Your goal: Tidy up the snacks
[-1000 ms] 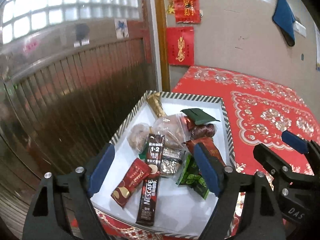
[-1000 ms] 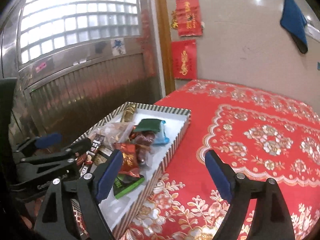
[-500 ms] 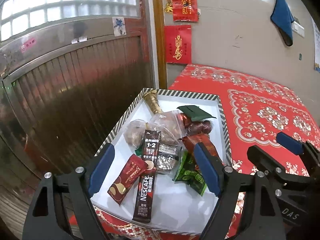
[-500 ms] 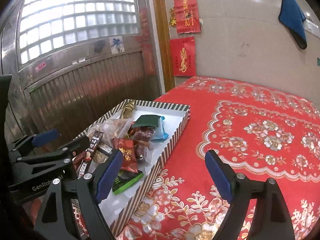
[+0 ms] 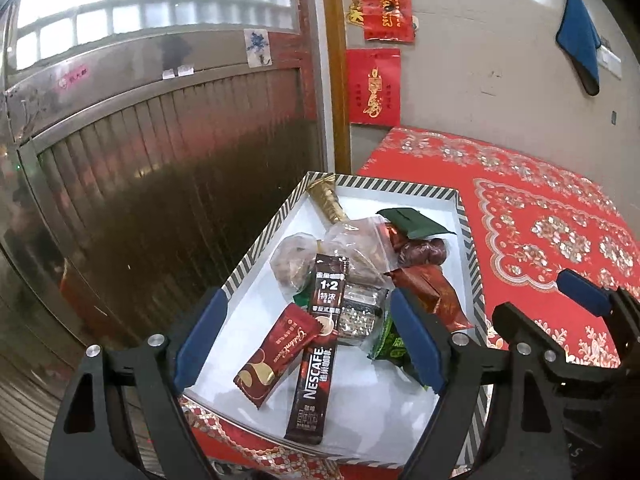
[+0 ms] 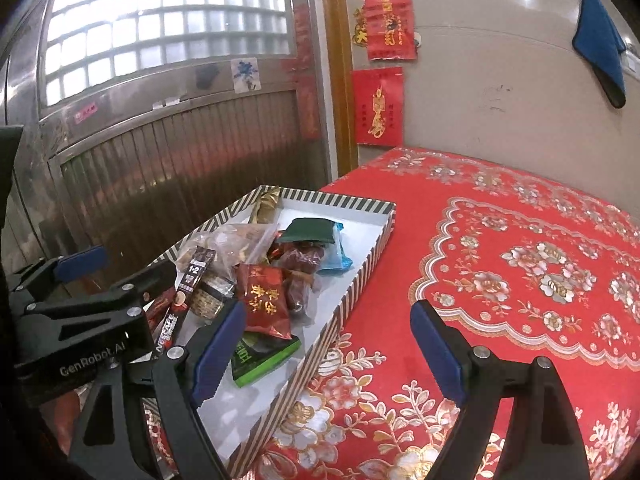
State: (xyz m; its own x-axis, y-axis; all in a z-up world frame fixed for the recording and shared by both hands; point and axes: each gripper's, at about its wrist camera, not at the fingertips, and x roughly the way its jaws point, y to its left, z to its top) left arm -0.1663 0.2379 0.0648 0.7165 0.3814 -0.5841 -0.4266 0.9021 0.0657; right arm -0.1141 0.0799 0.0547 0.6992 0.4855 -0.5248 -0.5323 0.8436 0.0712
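From the left wrist, the left gripper [image 5: 308, 344] hangs with its fingers [image 5: 200, 340] spread wide and empty above the near end of the tray [image 5: 256, 252]. Between the fingers lie the Nescafé stick [image 5: 318, 354] and a red sachet [image 5: 276, 354]; just ahead of the tips sit the clear bags [image 5: 352, 248], the dates [image 5: 422, 250] and a green packet [image 5: 412, 222], and by the right finger a green pouch [image 5: 390, 344]. Over the last second the tray has slid down and nearer in this view, so the gripper seems to have risen and pulled back a little; nothing in the tray has shifted. From the right wrist, the right gripper [image 6: 328, 352] is also spread and empty. Its left finger overlaps the tray's near edge beside the red pouch [image 6: 262, 302], its right finger stands over bare cloth [image 6: 520, 272]; the left gripper shows at far left. All snacks appear gathered in the tray, so I judge the sorting nearly done or paused.
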